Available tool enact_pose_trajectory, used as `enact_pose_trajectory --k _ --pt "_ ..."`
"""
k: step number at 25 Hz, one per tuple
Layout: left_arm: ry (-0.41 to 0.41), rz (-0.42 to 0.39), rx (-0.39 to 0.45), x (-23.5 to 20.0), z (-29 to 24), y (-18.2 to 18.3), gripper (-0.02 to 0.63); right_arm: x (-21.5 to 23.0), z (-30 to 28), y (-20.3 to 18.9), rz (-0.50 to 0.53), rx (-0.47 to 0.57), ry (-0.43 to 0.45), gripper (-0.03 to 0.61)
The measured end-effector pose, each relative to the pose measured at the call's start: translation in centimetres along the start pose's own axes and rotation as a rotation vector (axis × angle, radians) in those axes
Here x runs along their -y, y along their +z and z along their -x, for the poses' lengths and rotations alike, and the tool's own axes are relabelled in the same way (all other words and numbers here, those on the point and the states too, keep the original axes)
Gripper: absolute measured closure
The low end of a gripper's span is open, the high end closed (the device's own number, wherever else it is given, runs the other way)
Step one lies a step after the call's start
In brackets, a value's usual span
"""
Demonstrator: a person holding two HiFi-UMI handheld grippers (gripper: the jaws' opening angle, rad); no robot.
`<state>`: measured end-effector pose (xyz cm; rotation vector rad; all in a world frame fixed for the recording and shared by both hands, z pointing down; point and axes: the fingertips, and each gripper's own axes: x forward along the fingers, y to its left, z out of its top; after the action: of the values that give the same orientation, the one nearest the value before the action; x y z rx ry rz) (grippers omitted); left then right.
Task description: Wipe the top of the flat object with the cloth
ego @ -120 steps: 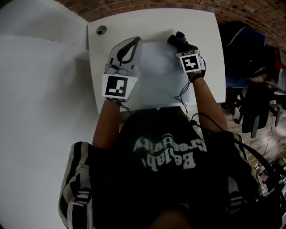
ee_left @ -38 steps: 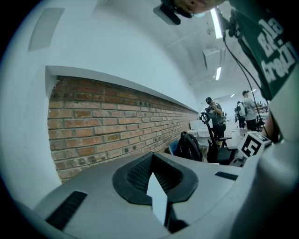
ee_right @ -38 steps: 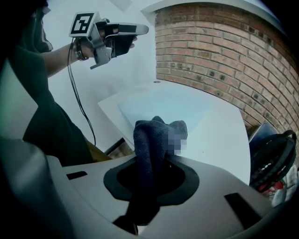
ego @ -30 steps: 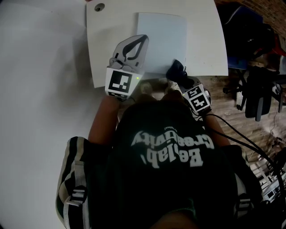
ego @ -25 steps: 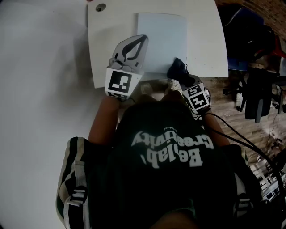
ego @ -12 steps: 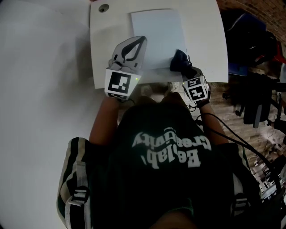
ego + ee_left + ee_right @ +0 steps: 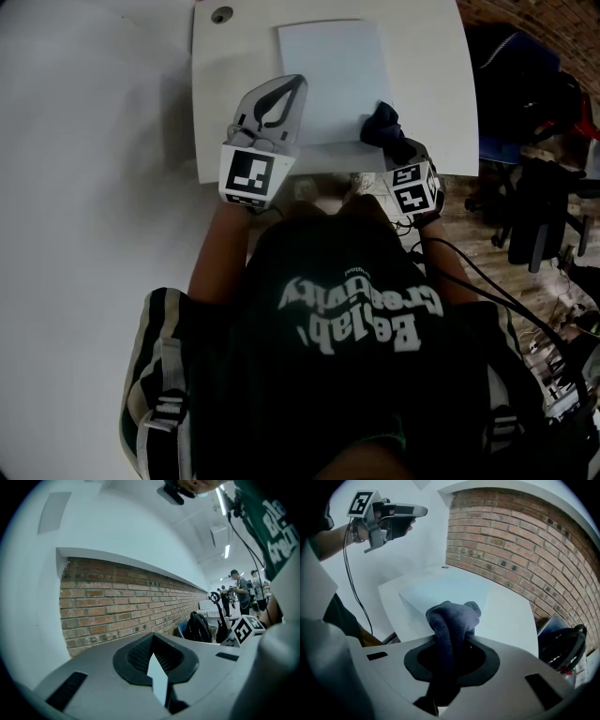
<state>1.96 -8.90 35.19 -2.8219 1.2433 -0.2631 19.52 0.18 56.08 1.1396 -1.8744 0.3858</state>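
Table (image 7: 431, 94) bearing sheet (image 7: 333, 75). Right gripper (image 7: 386, 139) clamps cloth (image 7: 379, 120) at sheet's 5 o'clock; left gripper (image 7: 292, 86) closed, empty. Mid-wipe, apparently; next, sweep toward 11 o'clock.

Soft fleecy cloth (image 7: 452, 618), smooth matt flat object (image 7: 333, 75), smooth white table (image 7: 431, 84), rough brick wall (image 7: 117, 606)
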Motion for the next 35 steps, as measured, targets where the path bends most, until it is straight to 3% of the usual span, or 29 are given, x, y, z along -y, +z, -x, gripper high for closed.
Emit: enact_pose_trajectory --k 25,35 --pt "0.129 0.020 0.012 -5.0 8.6 -1.5 0.614 -14.2 -4.2 9.1 0.250 0.057 0.222 0.520" --pt "0.121 0.030 0.028 -6.3 10.7 -1.7 0.614 -15.3 -4.5 10.6 0.271 0.056 0.204 0.520"
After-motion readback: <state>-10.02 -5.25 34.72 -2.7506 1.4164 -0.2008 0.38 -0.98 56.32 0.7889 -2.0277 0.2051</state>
